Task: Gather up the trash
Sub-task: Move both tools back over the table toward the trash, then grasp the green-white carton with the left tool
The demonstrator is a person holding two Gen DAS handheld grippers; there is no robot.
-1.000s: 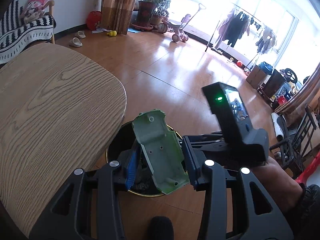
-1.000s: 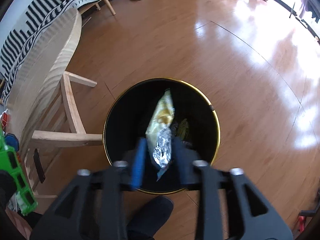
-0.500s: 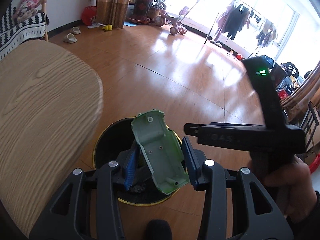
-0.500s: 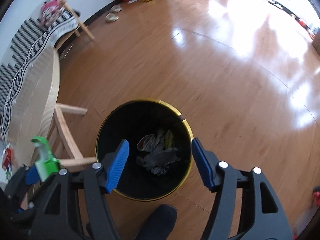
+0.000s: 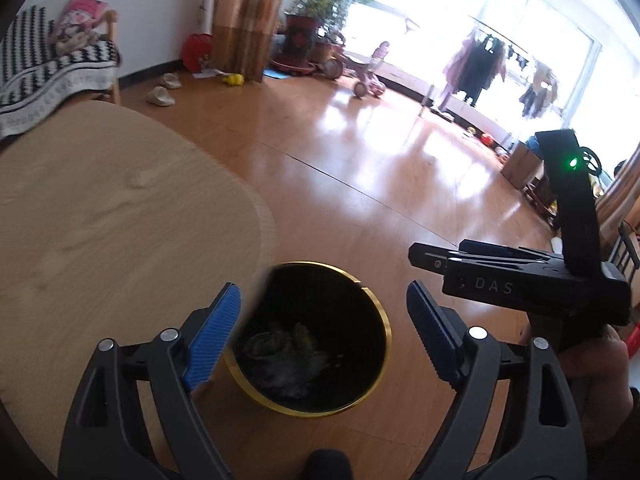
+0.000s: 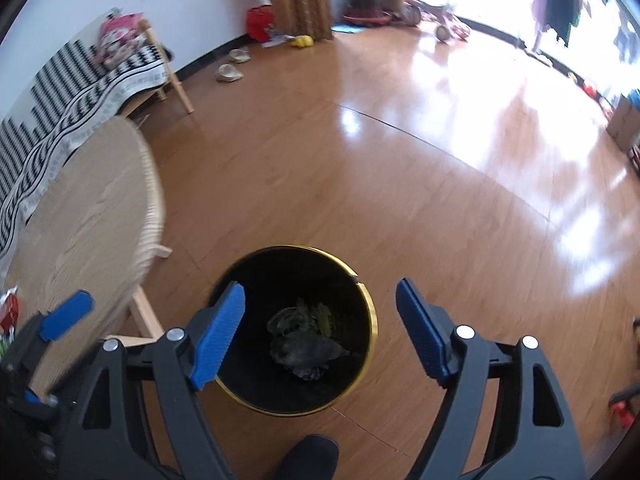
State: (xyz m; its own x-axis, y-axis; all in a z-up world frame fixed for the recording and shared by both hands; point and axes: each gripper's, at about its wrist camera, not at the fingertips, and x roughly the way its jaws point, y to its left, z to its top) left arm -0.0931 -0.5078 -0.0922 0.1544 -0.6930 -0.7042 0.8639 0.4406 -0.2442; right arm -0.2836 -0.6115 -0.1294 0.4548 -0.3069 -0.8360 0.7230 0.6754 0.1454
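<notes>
Hovering over the black bin (image 6: 362,292) beside the tabletop (image 5: 100,208), left hand-held gripper (image 5: 324,338) and right hand-held gripper (image 6: 320,332) are spreading wider, nothing between their jaws; the trash (image 6: 304,348) lies inside, apparently just released.

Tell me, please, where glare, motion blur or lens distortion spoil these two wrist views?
Left wrist view: the windows are blown out white, glare streaks the floor, and the table edge smears with motion blur. Right wrist view: glare washes the floor's far right, the table edge is blurred, and fisheye curvature bends the floorboard lines; the bin stays fairly sharp.
</notes>
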